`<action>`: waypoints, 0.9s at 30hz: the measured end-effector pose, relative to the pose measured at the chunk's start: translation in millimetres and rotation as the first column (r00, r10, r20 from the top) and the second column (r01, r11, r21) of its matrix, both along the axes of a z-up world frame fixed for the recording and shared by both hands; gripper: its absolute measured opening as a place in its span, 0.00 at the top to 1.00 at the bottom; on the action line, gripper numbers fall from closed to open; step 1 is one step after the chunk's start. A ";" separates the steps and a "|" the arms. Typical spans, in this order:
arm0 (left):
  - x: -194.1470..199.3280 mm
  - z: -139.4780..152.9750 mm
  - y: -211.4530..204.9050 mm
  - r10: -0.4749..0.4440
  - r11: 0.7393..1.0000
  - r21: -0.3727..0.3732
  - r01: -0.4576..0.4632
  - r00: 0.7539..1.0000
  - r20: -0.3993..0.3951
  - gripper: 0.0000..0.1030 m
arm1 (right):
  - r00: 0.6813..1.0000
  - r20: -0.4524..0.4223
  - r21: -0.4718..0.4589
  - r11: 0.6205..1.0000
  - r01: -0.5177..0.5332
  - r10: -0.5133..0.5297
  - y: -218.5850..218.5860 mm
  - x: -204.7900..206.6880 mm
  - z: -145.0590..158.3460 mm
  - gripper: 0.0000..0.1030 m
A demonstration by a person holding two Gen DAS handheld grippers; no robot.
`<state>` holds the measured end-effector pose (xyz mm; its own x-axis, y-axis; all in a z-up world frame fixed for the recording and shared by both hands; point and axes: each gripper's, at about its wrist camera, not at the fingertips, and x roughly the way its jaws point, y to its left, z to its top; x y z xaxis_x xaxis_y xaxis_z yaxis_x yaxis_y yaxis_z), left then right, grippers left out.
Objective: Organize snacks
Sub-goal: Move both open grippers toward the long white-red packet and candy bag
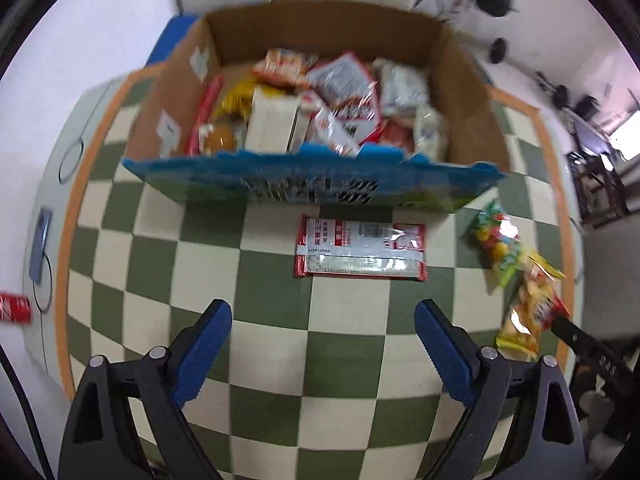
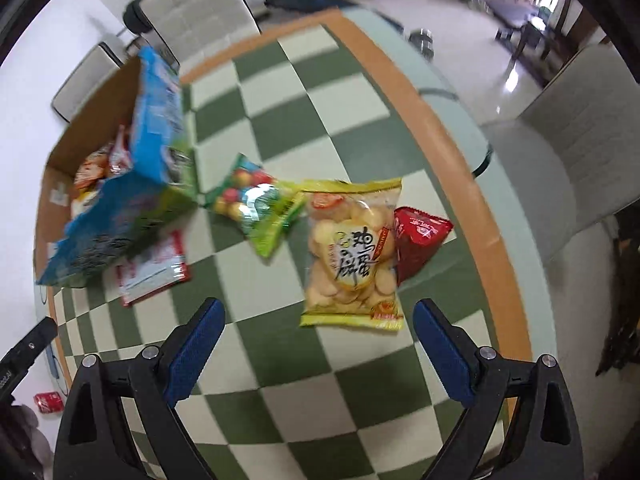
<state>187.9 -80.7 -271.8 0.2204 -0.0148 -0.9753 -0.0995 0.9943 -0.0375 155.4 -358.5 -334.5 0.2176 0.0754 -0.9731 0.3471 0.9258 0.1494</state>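
While both my tools hang above the checkered worktop [image 1: 256,264], neither one grips anything. Far off at my left edge a red can [image 1: 14,309] lies beyond the cloth's orange border, with a blue phone [image 1: 40,244] just past it. My left tool [image 1: 323,322] is released, its blue pads spread wide with only the green and cream squares between them. Ahead of it stands the cardboard box [image 1: 464,92], its blue printed front flap [image 1: 312,180] folded down toward me, and inside it sit packed snacks: a white carton, red-and-white wrappers, a yellow packet, all jumbled and partly blurred. Just in front of the flap a flat red-and-white packet [image 1: 360,249] lies on the cloth, apart from the box. To its right rests the bag of coloured candy balls [image 1: 498,240], green at its ends, and beside that the yellow biscuit bag [image 1: 528,312].

Seen from my right tool [image 2: 316,320], also released and wide apart, the box [image 2: 100,88] is at the left, then the candy bag [image 2: 256,206], whose corner touches or overlaps the biscuit bag [image 2: 352,252] directly ahead between the pads. A red triangular packet [image 2: 418,240] presses against the biscuit bag's right side, near the orange border. Pale chairs [image 2: 560,144] stand around the worktop.
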 end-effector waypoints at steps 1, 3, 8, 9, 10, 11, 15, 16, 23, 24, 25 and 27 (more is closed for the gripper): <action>3.5 -7.1 -1.0 0.019 1.000 0.002 -0.019 1.000 -0.015 0.09 | 1.000 -0.022 0.006 1.000 0.000 0.000 -4.2 5.8 -8.8 0.06; 9.2 -20.8 -2.1 0.064 0.998 0.005 -0.064 0.997 -0.042 0.09 | 0.998 -0.056 0.049 0.999 -0.001 0.003 -11.9 18.4 -25.9 0.09; 13.3 -45.4 5.7 0.163 0.986 -0.002 -0.164 0.983 -0.090 0.09 | 0.997 0.007 0.178 0.981 -0.075 0.075 -4.0 52.8 -26.3 0.11; 11.3 -48.1 8.3 0.180 0.984 0.002 -0.181 0.979 -0.097 0.09 | 0.993 0.036 0.221 0.968 -0.121 0.116 5.3 61.7 -24.3 0.12; 8.9 -49.9 10.9 0.194 0.981 0.006 -0.194 0.976 -0.102 0.09 | 0.985 0.068 0.262 0.949 -0.172 0.160 16.7 70.3 -23.2 0.17; 5.7 -51.4 13.7 0.207 0.978 0.014 -0.206 0.973 -0.105 0.09 | 0.977 0.091 0.285 0.935 -0.212 0.194 27.9 76.3 -22.9 0.20; -9.3 -57.2 30.3 0.257 0.966 0.042 -0.254 0.957 -0.132 0.09 | 0.929 0.136 0.351 0.860 -0.370 0.344 90.4 98.2 -43.8 0.58; -13.0 -58.2 35.6 0.273 0.962 0.046 -0.269 0.952 -0.140 0.09 | 0.920 0.145 0.347 0.852 -0.393 0.365 102.8 101.4 -49.7 0.62; -26.3 -62.0 65.5 0.325 0.946 0.061 -0.319 0.932 -0.162 0.09 | 0.889 0.164 0.311 0.833 -0.458 0.428 162.0 97.2 -98.4 0.71; -25.5 -63.5 68.9 0.326 0.945 0.065 -0.320 0.931 -0.165 0.09 | 0.888 0.181 0.332 0.823 -0.461 0.424 167.2 90.0 -99.8 0.71; -26.4 -64.3 72.6 0.328 0.945 0.068 -0.321 0.930 -0.166 0.09 | 0.883 0.179 0.342 0.814 -0.469 0.434 173.2 85.3 -101.3 0.71; -28.6 -65.2 79.9 0.329 0.944 0.076 -0.320 0.930 -0.165 0.09 | 0.875 0.168 0.387 0.786 -0.482 0.454 186.6 74.6 -106.3 0.71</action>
